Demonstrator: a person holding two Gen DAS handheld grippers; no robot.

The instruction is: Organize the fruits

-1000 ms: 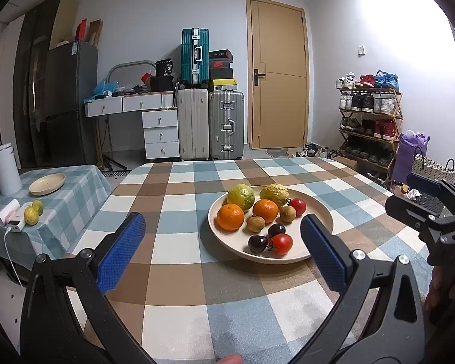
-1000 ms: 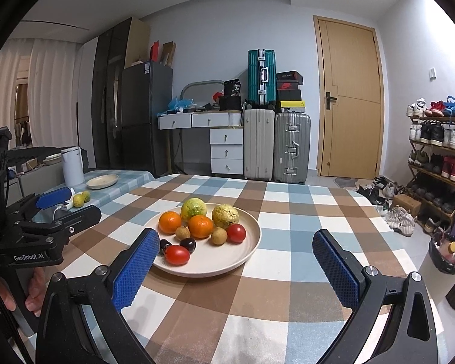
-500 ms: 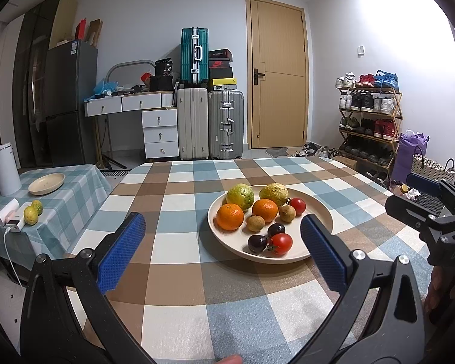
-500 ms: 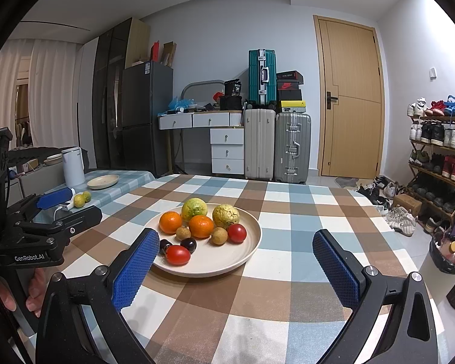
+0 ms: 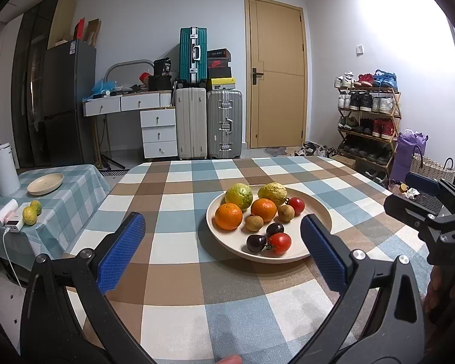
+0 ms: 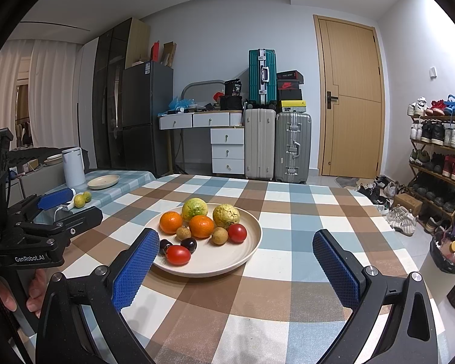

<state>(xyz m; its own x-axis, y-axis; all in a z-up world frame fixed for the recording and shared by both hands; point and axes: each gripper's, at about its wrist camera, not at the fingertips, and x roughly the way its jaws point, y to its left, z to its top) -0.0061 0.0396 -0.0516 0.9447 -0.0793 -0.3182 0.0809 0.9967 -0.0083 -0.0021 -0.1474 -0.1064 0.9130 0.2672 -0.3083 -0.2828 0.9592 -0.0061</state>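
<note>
A beige plate (image 5: 318, 212) is seen on the checked bench (image 5: 179, 273), and the fruits are gathered on it. At its far side a green-yellow fruit (image 5: 239, 196) and a rough yellow fruit (image 5: 272, 193) are placed side by side. In front of them two oranges (image 5: 228, 216) are lying, with two small brown fruits (image 5: 254, 223) near them. A red tomato (image 5: 296, 205) is found toward the right of the group, and a second tomato (image 5: 279, 243) lies at the near rim, just beside two dark plums (image 5: 256, 242).

The left gripper (image 5: 223, 251) is held above the bench before the plate; its jaws are wide apart and nothing is held between them. The right gripper (image 6: 238, 262) is held in the same way, its jaws also spread and empty, with the plate seen just behind its left finger. Each gripper is visible at the edge of the other view.

On a side bench (image 5: 75, 182) at the left, covered with a pale checked cloth, an empty dish (image 5: 45, 179), a white jug (image 5: 4, 169) and two small green-yellow fruits (image 5: 32, 212) are seen, well apart from the plate.
</note>
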